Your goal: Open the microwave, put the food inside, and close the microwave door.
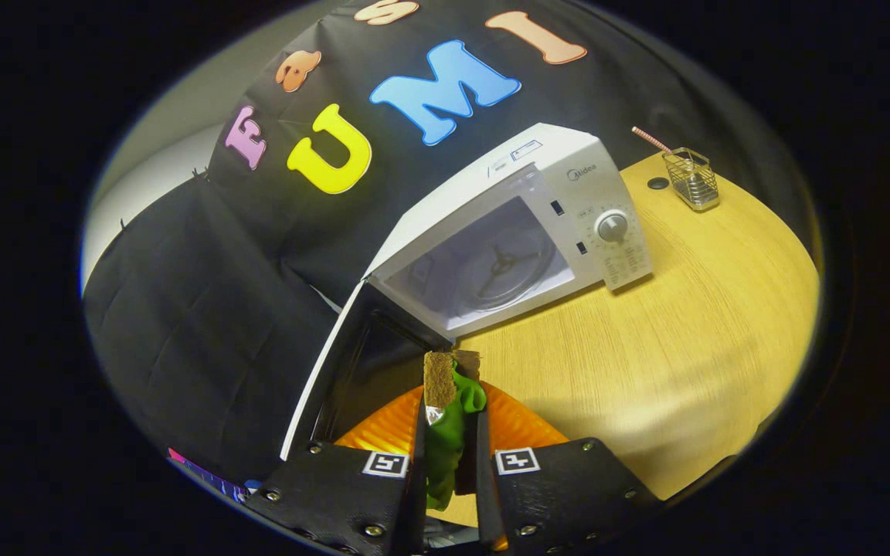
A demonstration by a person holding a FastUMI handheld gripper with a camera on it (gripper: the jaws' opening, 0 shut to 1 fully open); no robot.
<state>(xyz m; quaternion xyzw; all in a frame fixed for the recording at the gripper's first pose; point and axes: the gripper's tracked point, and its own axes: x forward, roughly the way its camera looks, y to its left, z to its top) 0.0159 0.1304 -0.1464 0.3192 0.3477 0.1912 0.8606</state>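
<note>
Green food (453,432) sits clenched between both fingers of the gripper (451,386), above an orange plate (518,428), just short of the open white microwave (514,232). Its long axis runs forward along the fingers, towards the cavity. A shallow pinch could let it slip, or it could clip the door (337,378)

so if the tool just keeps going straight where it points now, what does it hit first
The tool, shut on the green food above an orange plate, points toward the open microwave. Most likely it meets the cavity's front lip by the door hinge first, though depth is unclear here.
</note>
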